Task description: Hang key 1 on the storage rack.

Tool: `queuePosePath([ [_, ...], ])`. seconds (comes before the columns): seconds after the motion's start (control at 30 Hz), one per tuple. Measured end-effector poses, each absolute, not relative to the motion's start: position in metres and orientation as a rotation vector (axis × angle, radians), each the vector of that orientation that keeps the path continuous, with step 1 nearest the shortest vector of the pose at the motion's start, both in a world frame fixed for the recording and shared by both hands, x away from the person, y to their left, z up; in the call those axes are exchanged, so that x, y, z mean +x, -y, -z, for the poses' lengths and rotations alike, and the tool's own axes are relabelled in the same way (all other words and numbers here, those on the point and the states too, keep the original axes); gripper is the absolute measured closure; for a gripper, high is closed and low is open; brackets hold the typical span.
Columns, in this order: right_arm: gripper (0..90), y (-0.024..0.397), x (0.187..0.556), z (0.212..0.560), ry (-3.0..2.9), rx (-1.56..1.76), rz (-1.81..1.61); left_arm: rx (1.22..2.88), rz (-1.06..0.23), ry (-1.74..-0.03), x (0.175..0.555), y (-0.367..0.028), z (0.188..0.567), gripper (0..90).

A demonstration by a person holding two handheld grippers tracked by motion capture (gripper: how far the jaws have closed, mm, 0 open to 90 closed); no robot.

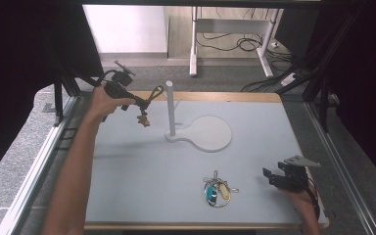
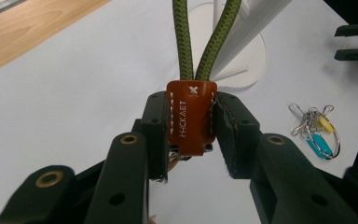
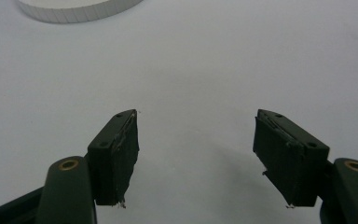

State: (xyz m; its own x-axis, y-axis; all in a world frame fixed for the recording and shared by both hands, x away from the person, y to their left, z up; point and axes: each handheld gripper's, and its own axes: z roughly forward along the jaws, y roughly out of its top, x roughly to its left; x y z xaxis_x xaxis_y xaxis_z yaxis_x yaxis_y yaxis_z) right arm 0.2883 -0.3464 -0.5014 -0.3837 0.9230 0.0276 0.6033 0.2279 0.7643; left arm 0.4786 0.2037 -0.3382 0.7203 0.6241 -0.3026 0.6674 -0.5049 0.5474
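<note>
Lanyard tab [image 2: 191, 116], brown leather: clamped between the pads of the left gripper [image 2: 189, 133], held above the table's [image 1: 142, 166] far left corner, green cord loop [image 1: 152, 94] beside the white post [image 1: 170, 107]. Near right corner: right gripper [image 3: 196, 156], jaws wide apart, empty. Key bunch [image 1: 217, 191] lies near the front edge

Lab test bay, by the look of it. My work surface is a pale table [image 1: 142, 186] with a wood edge, boxed in by black curtains [image 1: 24, 58]. Beyond: grey carpet, loose cables [image 1: 235, 44] on the floor, white legs of a desk frame [image 1: 193, 49].
</note>
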Motion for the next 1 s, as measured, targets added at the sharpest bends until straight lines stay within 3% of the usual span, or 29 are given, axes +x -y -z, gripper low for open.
queuePosePath([
  [0.67, 31.5, 0.344, 0.288, 0.501, -2.084, 1.398, -1.010, 2.352, 0.074, -0.922, 0.475, -0.174, 0.360, 65.5],
  [0.93, 31.3, 0.345, 0.287, 0.498, -2.079, 1.383, -1.038, 2.331, 0.002, -0.913, 0.460, -0.175, 0.359, 61.1],
  [1.0, 30.7, 0.345, 0.286, 0.496, -2.068, 1.371, -1.063, 2.324, -0.020, -0.901, 0.453, -0.177, 0.360, 56.6],
])
